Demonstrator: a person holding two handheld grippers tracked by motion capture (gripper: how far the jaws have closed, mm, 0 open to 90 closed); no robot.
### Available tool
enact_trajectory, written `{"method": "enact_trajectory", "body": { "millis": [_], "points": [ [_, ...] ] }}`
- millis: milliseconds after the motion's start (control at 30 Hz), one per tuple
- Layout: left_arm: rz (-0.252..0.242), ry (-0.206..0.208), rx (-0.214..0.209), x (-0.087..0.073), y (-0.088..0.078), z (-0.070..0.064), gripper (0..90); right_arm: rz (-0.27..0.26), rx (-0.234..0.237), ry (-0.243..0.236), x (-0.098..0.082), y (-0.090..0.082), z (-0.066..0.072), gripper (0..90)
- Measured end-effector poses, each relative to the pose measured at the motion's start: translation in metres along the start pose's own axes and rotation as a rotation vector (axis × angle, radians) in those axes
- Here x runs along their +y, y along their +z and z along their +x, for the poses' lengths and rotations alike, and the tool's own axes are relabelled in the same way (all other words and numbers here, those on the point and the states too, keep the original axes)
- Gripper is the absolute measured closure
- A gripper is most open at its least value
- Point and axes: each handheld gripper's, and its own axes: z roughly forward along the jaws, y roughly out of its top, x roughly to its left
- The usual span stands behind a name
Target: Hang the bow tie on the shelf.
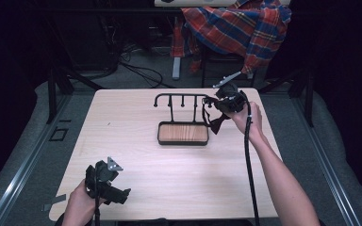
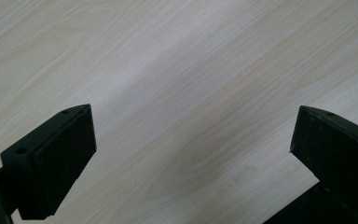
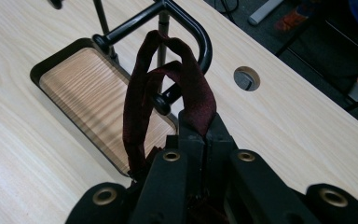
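Right tool (image 3: 200, 140) clamped on dark-red strap (image 3: 168, 88)

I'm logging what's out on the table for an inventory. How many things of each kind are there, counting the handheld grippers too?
Grippers: 2, the left gripper and the right gripper
Black rack with wooden tray base: 1
Dark red strap, clamped in the right gripper and looped at the rack's end hook: 1
Total: 4
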Motion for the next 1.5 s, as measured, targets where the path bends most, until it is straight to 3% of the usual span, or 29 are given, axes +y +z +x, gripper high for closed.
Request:
{"method": "enact_trajectory", "body": {
  "millis": [867, 1167, 1500],
  "points": [
    [0.003, 0.003, 0.000, 0.000, 0.000, 0.000, 0.1, 0.020, 0.008, 0.092, -0.005, 0.030, -0.012, 88.6],
    [0.002, 0.004, 0.001, 0.000, 0.000, 0.000, 0.1, 0.045, 0.061, 0.143, -0.012, 0.042, -0.015, 86.2],
    [0.002, 0.005, 0.002, 0.000, 0.000, -0.001, 0.1, 0.071, 0.104, 0.160, -0.018, 0.049, -0.015, 79.2]
  ]
}}
